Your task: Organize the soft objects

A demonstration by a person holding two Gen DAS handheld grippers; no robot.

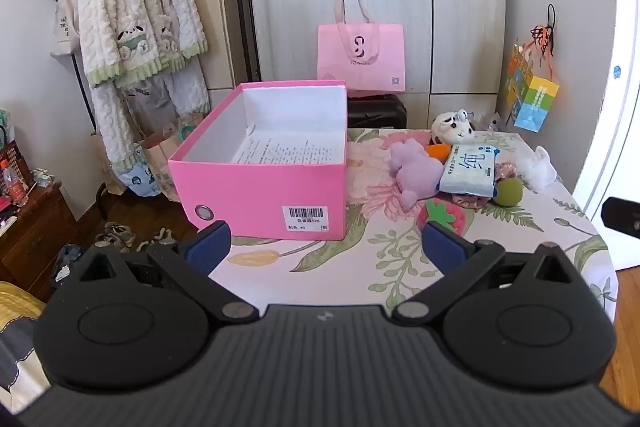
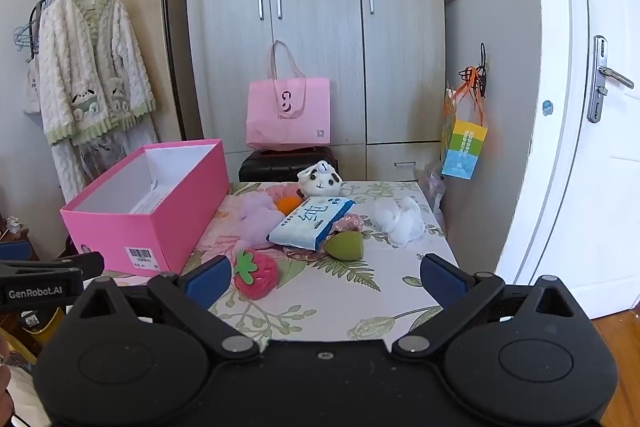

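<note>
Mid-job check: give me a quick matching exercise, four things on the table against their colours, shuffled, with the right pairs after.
Things:
1. storage box
2. tissue pack
3. strawberry plush
4. rounded plush beside the pack

Colours:
A. olive green
B. pink
C. pale blue and white
D. red-pink with a green leaf

Pairs: 1-B, 2-C, 3-D, 4-A
</note>
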